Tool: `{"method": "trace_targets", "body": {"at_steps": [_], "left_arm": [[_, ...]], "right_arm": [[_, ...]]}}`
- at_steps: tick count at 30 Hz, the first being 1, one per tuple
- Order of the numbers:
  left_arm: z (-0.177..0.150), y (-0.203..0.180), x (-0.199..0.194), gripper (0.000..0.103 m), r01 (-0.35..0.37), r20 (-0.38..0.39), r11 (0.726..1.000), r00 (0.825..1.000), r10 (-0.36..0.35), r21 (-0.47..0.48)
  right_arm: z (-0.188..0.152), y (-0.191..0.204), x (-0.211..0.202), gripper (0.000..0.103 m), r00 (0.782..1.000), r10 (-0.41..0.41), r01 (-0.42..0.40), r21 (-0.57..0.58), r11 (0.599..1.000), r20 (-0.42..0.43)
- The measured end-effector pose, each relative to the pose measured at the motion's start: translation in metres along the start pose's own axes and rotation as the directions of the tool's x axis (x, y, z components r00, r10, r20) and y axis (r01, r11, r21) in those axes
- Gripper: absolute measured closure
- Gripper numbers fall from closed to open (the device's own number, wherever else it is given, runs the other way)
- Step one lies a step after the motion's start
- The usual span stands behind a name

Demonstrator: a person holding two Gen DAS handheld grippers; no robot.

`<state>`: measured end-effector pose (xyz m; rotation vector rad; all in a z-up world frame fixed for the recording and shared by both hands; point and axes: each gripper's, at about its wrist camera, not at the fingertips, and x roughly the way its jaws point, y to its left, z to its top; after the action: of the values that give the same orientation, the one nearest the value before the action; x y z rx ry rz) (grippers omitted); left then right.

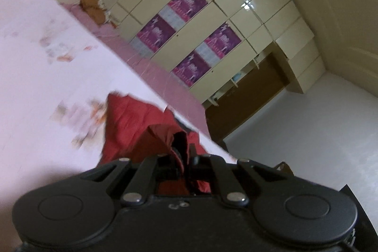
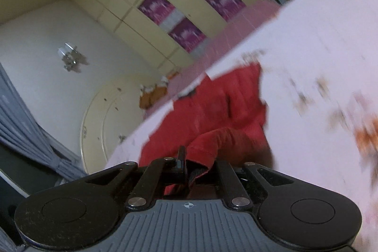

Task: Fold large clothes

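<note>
A red garment [image 1: 132, 124] lies on the pale pink bed sheet [image 1: 47, 67], one edge drawn up toward the camera. My left gripper [image 1: 182, 152] is shut on a bunched fold of that red cloth, which rises between its black fingers. In the right wrist view the same red garment [image 2: 212, 110] spreads over the sheet [image 2: 319, 51], and my right gripper [image 2: 186, 162] is shut on a rolled red hem. Both views are tilted and blurred. The rest of the garment hangs below the grippers and is partly hidden by their bodies.
A cream wardrobe [image 1: 212, 23] with purple posters stands beyond the bed. A brown doorway [image 1: 248, 96] opens beside it. A cream headboard [image 2: 106, 115] and an orange-brown pillow [image 2: 151, 96] sit at the bed's end. Grey curtains [image 2: 21, 115] hang at the left.
</note>
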<state>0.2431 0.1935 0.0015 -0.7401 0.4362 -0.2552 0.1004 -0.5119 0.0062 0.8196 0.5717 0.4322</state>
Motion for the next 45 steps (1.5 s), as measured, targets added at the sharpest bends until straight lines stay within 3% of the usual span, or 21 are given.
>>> {"method": "trace_targets", "body": {"at_steps": [5,12,20,23,25,26,27,28,29,32,35,37,39,40,41,42,43,45], "left_arm": [[0.046,-0.013,0.057,0.098,0.006,0.006,0.999,1.000,-0.006,0.038],[0.095,-0.005,0.155,0.098,-0.040,-0.064,0.996,0.997,0.045,0.074],[0.117,0.040,0.264,0.098,-0.115,-0.168,0.991,0.978,0.125,0.070],[0.117,0.060,0.296,0.096,-0.106,-0.226,0.992,0.967,0.118,0.068],[0.117,0.073,0.309,0.086,-0.097,-0.242,0.994,0.964,0.107,0.053],[0.117,0.081,0.313,0.067,-0.099,-0.247,0.994,0.963,0.104,0.035],[0.118,0.087,0.316,0.036,-0.112,-0.241,0.993,0.964,0.114,0.024],[0.118,0.090,0.314,0.023,-0.131,-0.211,0.991,0.968,0.133,0.026],[0.119,0.092,0.310,0.015,-0.147,-0.172,0.988,0.973,0.151,0.040],[0.120,0.102,0.309,0.019,-0.148,-0.193,0.988,0.969,0.156,0.051],[0.117,0.107,0.317,0.026,-0.165,-0.264,0.982,0.947,0.185,0.096],[0.113,0.110,0.326,0.032,-0.176,-0.334,0.977,0.919,0.207,0.122],[0.108,0.115,0.340,0.045,-0.184,-0.415,0.971,0.880,0.232,0.152],[0.105,0.113,0.341,0.047,-0.180,-0.417,0.967,0.876,0.241,0.181],[0.102,0.111,0.339,0.077,-0.170,-0.414,0.963,0.877,0.245,0.209],[0.103,0.108,0.338,0.092,-0.155,-0.411,0.963,0.880,0.236,0.220],[0.104,0.103,0.335,0.094,-0.141,-0.384,0.962,0.896,0.224,0.234],[0.108,0.092,0.326,0.097,-0.114,-0.305,0.951,0.930,0.203,0.286]], "right_arm": [[0.061,0.018,0.057,0.099,1.000,0.012,-0.013,0.031,0.999,0.023],[0.133,0.004,0.157,0.099,1.000,-0.009,0.008,0.087,0.996,0.012],[0.172,-0.049,0.259,0.099,0.994,-0.105,0.109,0.163,0.981,-0.033],[0.179,-0.074,0.297,0.099,0.987,-0.145,0.156,0.174,0.972,-0.075],[0.178,-0.086,0.314,0.098,0.986,-0.144,0.156,0.162,0.974,-0.084],[0.177,-0.088,0.322,0.098,0.980,-0.178,0.188,0.126,0.974,-0.088],[0.176,-0.091,0.330,0.074,0.969,-0.230,0.239,0.093,0.967,-0.095],[0.174,-0.092,0.332,0.039,0.964,-0.256,0.261,0.067,0.963,-0.078],[0.172,-0.093,0.332,0.029,0.963,-0.267,0.269,0.040,0.962,-0.044],[0.168,-0.100,0.337,0.028,0.961,-0.274,0.275,0.019,0.961,-0.039],[0.163,-0.109,0.347,0.029,0.947,-0.312,0.312,-0.014,0.950,-0.073],[0.159,-0.115,0.355,0.029,0.933,-0.345,0.343,-0.041,0.939,-0.102],[0.156,-0.121,0.365,0.029,0.911,-0.384,0.378,-0.066,0.923,-0.152],[0.152,-0.126,0.371,0.031,0.901,-0.396,0.388,-0.078,0.918,-0.175],[0.150,-0.126,0.374,0.037,0.892,-0.414,0.401,-0.106,0.910,-0.178],[0.149,-0.124,0.375,0.062,0.888,-0.425,0.406,-0.134,0.904,-0.177],[0.150,-0.123,0.376,0.087,0.893,-0.407,0.385,-0.139,0.912,-0.193],[0.152,-0.116,0.372,0.095,0.899,-0.411,0.384,-0.177,0.906,-0.152]]}}
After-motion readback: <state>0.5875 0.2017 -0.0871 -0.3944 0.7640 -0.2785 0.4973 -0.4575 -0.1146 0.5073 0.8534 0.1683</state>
